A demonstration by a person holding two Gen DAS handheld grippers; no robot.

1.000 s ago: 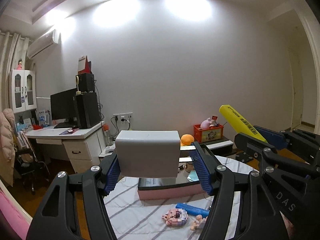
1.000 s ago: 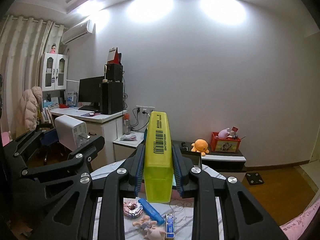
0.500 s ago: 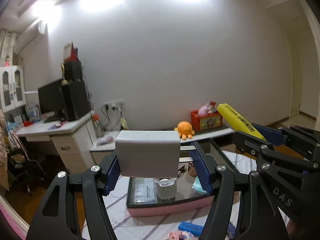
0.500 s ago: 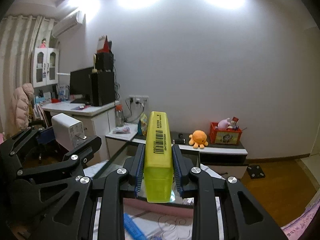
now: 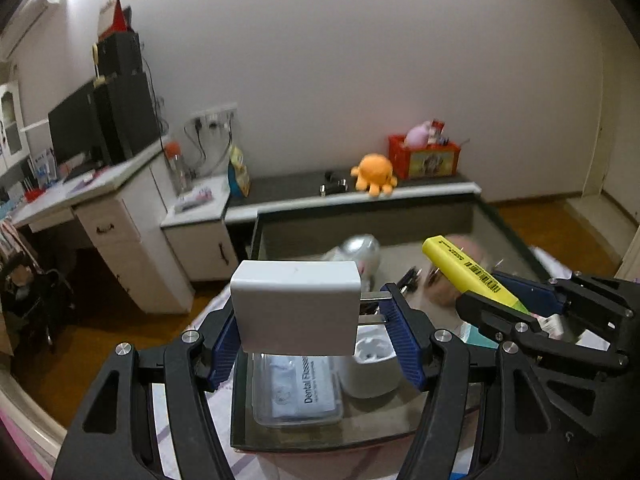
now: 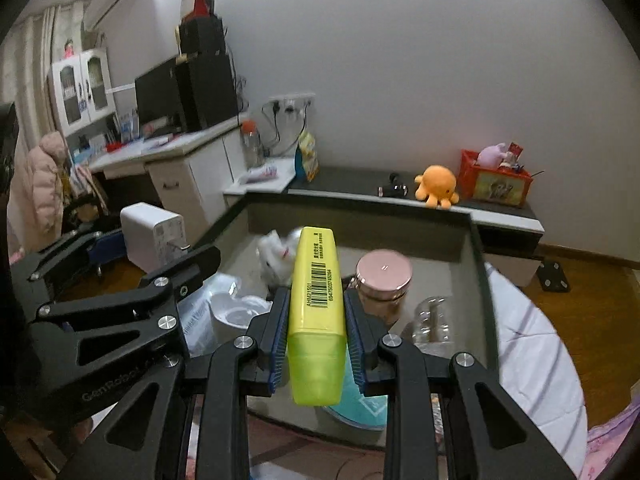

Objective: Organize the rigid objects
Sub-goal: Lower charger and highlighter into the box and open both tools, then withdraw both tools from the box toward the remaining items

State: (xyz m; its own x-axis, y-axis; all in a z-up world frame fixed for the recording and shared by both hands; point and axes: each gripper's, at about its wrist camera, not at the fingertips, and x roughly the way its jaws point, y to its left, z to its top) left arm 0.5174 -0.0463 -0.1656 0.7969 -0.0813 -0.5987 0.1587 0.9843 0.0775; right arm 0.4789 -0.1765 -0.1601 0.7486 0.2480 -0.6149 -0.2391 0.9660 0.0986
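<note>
Looking along the left gripper (image 5: pixel 308 340), its blue pads (image 5: pixel 404 344) pinch a white rectangular block (image 5: pixel 296 308) by its two short ends, so the block's long axis runs crosswise between the fingers and its broad face turns toward the camera. Only this view shows what lies under the block at the near left corner of the clear-walled bin (image 5: pixel 508 232): a flat packet printed "Dental Floss" (image 5: pixel 298 390) and a white cup-shaped thing (image 5: pixel 372 364) just beside it. Here the right gripper (image 5: pixel 524 308) comes in from the right edge with the yellow highlighter (image 5: pixel 468 276) slanting up and to the left over the bin.

From the right wrist, the right gripper (image 6: pixel 316 332) is pressed tight on the yellow highlighter (image 6: pixel 318 308) near its translucent green cap. Its long axis lies along the fingers, pointing away from the camera over the bin (image 6: pixel 480 276), the barcode side up. This view alone shows a jar with a pink lid (image 6: pixel 384 276) near the middle of the bin, crumpled clear plastic (image 6: pixel 434 320) toward the right wall, and a white soft toy (image 6: pixel 276 260) toward the far wall. The left gripper (image 6: pixel 132 264) shows at the left edge, carrying the white block (image 6: pixel 154 236) above the floor, outside the bin's left wall.

An orange plush octopus (image 6: pixel 436 190) sits on the low cabinet beyond the bin's far wall.
</note>
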